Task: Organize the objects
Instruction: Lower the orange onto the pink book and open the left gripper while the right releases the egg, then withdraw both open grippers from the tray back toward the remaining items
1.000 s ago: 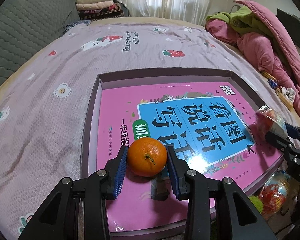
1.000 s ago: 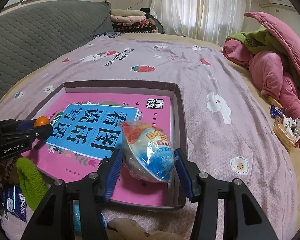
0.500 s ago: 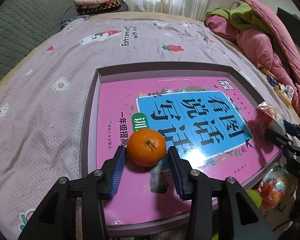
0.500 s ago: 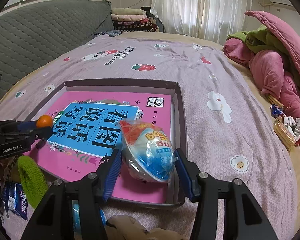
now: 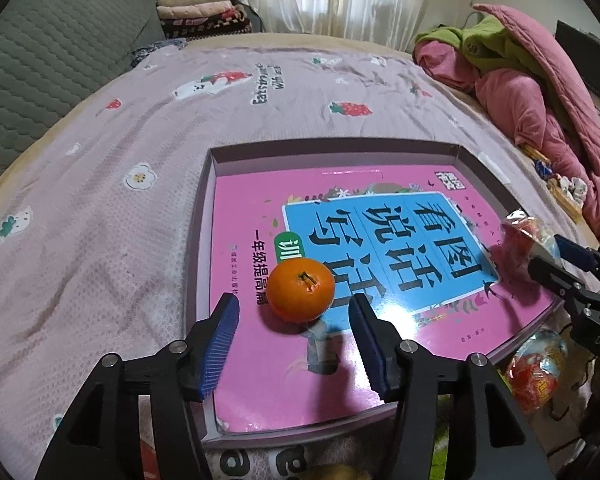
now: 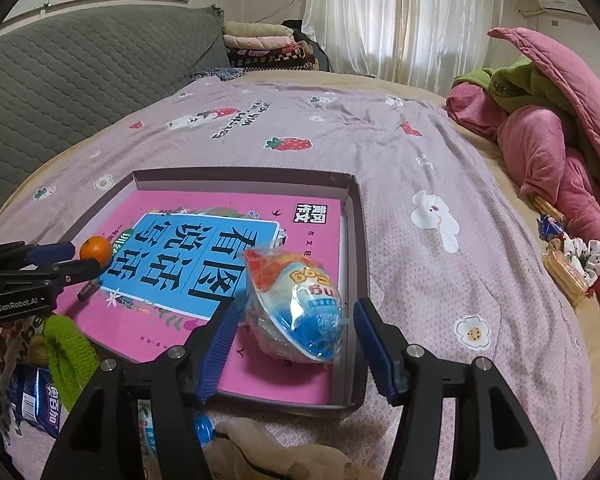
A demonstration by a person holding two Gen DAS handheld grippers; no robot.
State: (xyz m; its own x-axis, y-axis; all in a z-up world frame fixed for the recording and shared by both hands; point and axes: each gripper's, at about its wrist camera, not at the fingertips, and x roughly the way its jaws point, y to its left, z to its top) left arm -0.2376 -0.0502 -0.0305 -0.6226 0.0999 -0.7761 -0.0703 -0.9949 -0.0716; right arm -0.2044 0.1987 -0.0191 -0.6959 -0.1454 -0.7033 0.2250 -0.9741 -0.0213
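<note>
1. A tangerine (image 5: 301,290) and a wrapped toy egg (image 6: 296,300) both rest on the pink workbook (image 5: 340,264) inside the shallow box (image 5: 332,151).
2. Loose snack packets (image 6: 36,404) outside the box likely remain.
3. The left gripper (image 5: 294,342) and right gripper (image 6: 294,350) are opening, pads clear; a second ago both pinched their items.

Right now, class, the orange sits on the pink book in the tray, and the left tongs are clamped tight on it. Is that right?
Not quite. The orange does sit on the pink book in the tray, but the left tongs are opening, clear of it, as the left wrist view shows.
</note>
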